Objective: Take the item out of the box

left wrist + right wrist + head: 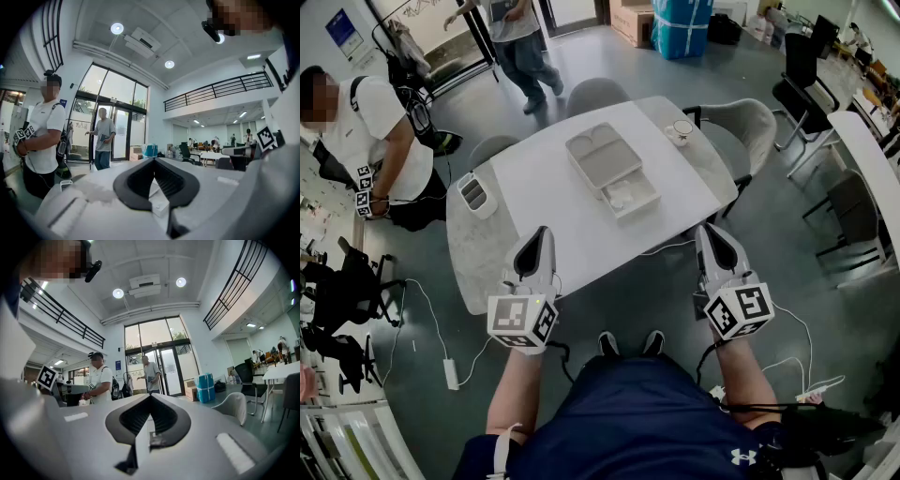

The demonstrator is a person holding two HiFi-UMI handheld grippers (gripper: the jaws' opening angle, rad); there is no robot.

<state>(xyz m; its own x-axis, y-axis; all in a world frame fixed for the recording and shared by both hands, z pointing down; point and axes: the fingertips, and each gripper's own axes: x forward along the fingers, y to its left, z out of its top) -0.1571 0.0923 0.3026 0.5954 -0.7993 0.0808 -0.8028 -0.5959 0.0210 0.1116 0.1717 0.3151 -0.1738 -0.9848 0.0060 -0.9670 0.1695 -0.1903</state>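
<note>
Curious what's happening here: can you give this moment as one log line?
left gripper: shut, empty | right gripper: shut, empty | box: on table, ahead of both, untouched

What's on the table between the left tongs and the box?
Nothing. In the head view, only bare white tabletop runs from the left tongs to the box.

Table (553,234): top smooth, matt white; both ends mottled grey, stone-like.
Box (592,169): pale grey, matt, smooth; card or plastic, cannot tell.
Floor (609,70): grey, polished, slight sheen.
Left gripper (153,162): shell matt grey plastic; pads black, ribbed.
</note>
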